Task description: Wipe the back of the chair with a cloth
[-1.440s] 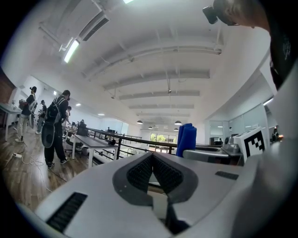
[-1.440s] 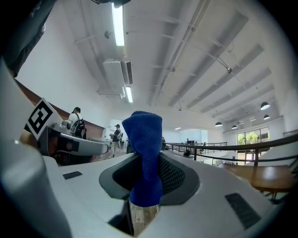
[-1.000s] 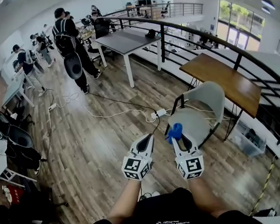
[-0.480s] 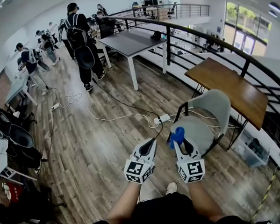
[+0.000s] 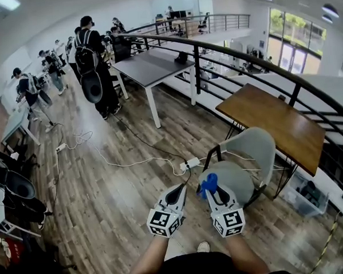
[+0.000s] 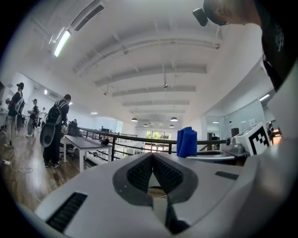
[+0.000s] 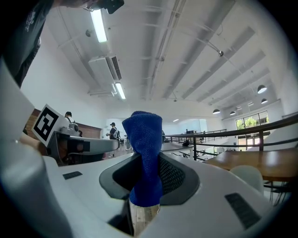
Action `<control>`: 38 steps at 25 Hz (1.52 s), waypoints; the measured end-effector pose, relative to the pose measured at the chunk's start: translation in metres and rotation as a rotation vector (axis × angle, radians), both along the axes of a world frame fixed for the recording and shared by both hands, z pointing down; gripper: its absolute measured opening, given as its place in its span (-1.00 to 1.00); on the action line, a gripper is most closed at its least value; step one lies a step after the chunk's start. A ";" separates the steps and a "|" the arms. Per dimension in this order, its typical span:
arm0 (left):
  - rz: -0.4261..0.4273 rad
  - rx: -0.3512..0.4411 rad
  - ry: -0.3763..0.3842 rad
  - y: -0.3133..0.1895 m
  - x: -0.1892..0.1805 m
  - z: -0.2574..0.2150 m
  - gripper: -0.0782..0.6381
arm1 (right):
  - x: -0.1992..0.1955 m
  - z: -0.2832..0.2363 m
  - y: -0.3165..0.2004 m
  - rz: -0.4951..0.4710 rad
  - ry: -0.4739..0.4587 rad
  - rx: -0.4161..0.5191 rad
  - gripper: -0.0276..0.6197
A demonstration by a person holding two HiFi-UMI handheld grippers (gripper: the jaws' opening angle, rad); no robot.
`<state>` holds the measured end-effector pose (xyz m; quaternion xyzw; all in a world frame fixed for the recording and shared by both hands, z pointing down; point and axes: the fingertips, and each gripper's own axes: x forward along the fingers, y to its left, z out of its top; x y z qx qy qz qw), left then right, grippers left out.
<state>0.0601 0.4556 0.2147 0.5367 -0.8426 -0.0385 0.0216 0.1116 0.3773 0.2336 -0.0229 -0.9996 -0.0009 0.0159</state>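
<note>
In the head view, the right hand-held gripper [image 5: 212, 190] carries a bunched blue knitted cloth [image 5: 208, 184] just above the seat of the pale grey moulded plastic chair [image 5: 253, 145]. The chair stands on the wood floor beside a brown wooden counter [image 5: 274, 118], its curved back on the far side from the person. The left hand-held gripper [image 5: 178, 192] hangs just beside the right one, near the chair's front edge.

In the left gripper view, the left hand-held gripper's [image 6: 152, 163] jaws sit pressed together with nothing between them. The cloth [image 6: 187, 142] stands up off to the right.

In the right gripper view, the right hand-held gripper [image 7: 147, 179] is clamped on the cloth's [image 7: 145, 148] lower end, and the free end rises past the jaws. The cloth looks soft, light and limp, so it should fold flat under pressure. The chair [image 7: 250, 175] seems a stiff, smooth shell and fairly light, so it may slide when pushed. Bracing its rim with the free gripper would help.
</note>
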 end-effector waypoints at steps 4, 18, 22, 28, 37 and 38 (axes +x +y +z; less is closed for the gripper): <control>-0.002 -0.004 0.011 -0.021 -0.013 0.000 -0.76 | -0.011 0.008 -0.027 0.008 0.010 -0.030 -0.58; 0.067 -0.023 0.032 -0.081 -0.076 0.013 -0.76 | -0.072 0.013 -0.083 0.069 0.018 -0.030 -0.58; 0.113 -0.016 0.017 -0.095 -0.116 0.010 -0.76 | -0.112 0.008 -0.093 0.106 0.003 -0.020 -0.58; 0.157 -0.029 0.003 -0.103 -0.171 0.013 -0.76 | -0.170 0.004 -0.098 0.147 -0.026 -0.015 -0.58; 0.205 -0.012 -0.003 -0.102 -0.229 0.015 -0.76 | -0.211 0.011 -0.095 0.229 0.003 0.003 -0.58; 0.208 -0.008 0.000 -0.102 -0.233 0.018 -0.76 | -0.212 0.012 -0.098 0.240 0.007 0.007 -0.58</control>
